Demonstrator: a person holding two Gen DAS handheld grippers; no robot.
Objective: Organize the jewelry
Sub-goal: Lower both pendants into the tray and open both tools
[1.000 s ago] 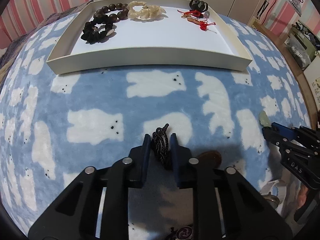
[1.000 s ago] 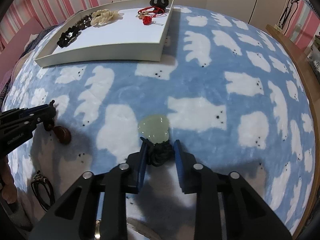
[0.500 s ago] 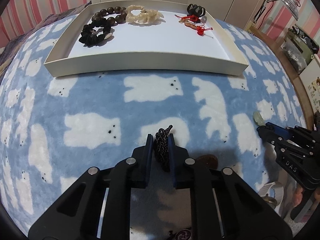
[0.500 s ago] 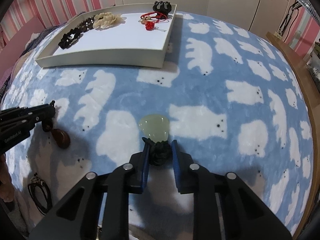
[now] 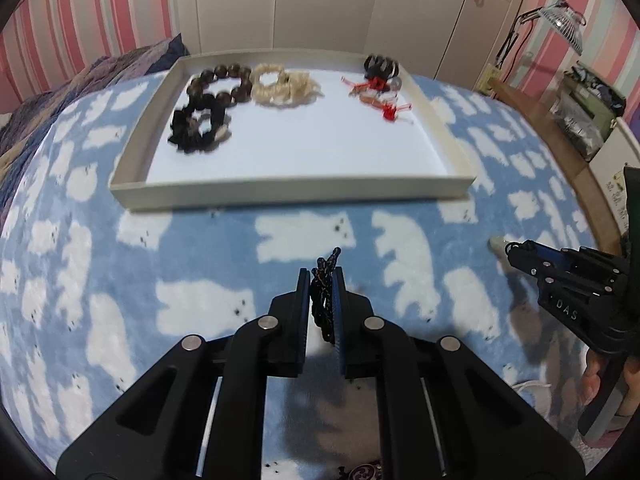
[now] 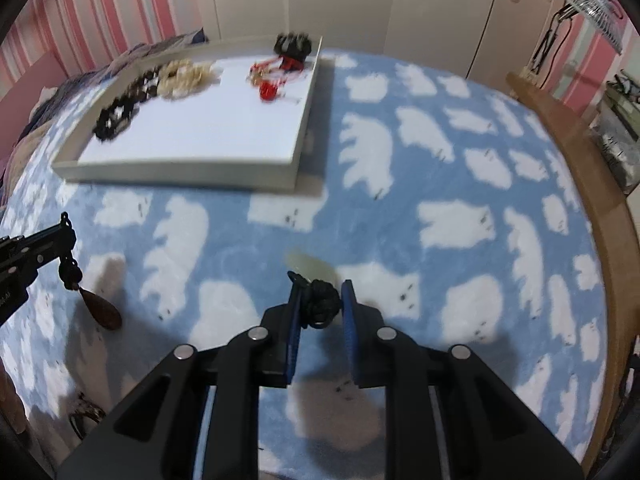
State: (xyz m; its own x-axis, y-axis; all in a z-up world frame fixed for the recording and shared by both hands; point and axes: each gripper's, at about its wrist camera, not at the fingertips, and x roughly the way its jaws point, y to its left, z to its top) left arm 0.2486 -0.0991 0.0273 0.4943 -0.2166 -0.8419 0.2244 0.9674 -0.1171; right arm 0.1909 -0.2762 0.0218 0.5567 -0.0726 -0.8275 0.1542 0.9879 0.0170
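Tray [image 5: 288, 192]: on the blanket [image 5: 200, 248], at the far side. In the tray, along its far edge, left to right: bead bracelets [image 5: 208, 108], a shell bracelet [image 5: 280, 88], corded charms [image 5: 380, 84]. Left gripper [image 5: 323, 280]: near centre, a knotted cord [image 5: 325, 292] between its fingers, a pendant [image 6: 100, 310] hanging below. Right gripper [image 6: 320, 292]: to the right, a cord knot [image 6: 320, 298] between its fingers, a stone pendant [image 6: 310, 266] just beyond, possibly off the blanket.
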